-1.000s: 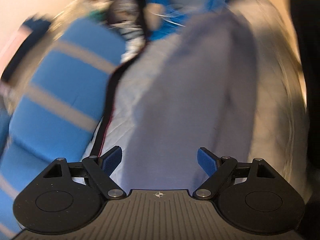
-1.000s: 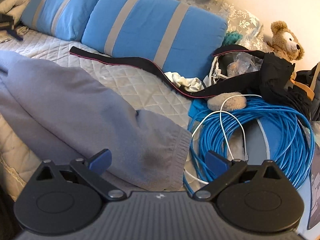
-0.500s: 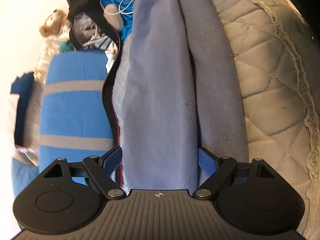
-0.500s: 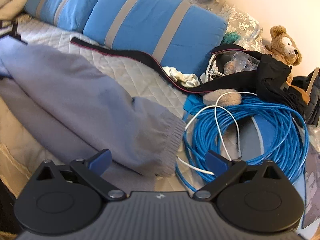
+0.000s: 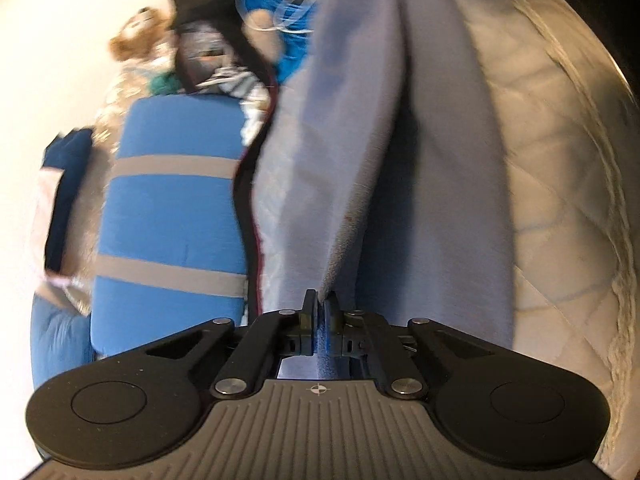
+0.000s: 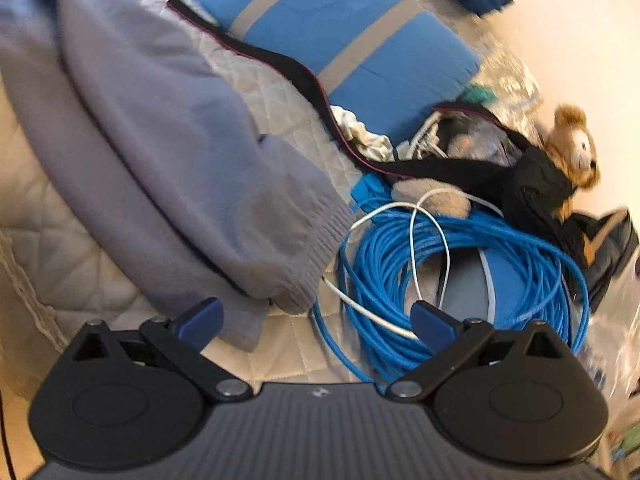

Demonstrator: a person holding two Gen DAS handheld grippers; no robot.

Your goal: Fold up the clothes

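- Left gripper (image 5: 320, 312): pinched on one grey garment (image 5: 340, 152) lying on the bed (image 5: 560, 160), long axis running away, cuff (image 6: 316, 248) beside one cable coil (image 6: 460, 260).
- Right gripper (image 6: 316, 318): wide, empty.

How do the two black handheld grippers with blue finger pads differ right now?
The left gripper is shut, its pads pinching a fold of the grey-lavender fleece garment; the right gripper is open, pads wide apart and holding nothing. The left one sits at one end of the garment, while the right one hovers near its ribbed cuff, beside the coiled blue cable. Both share the same black build and point at the same garment.
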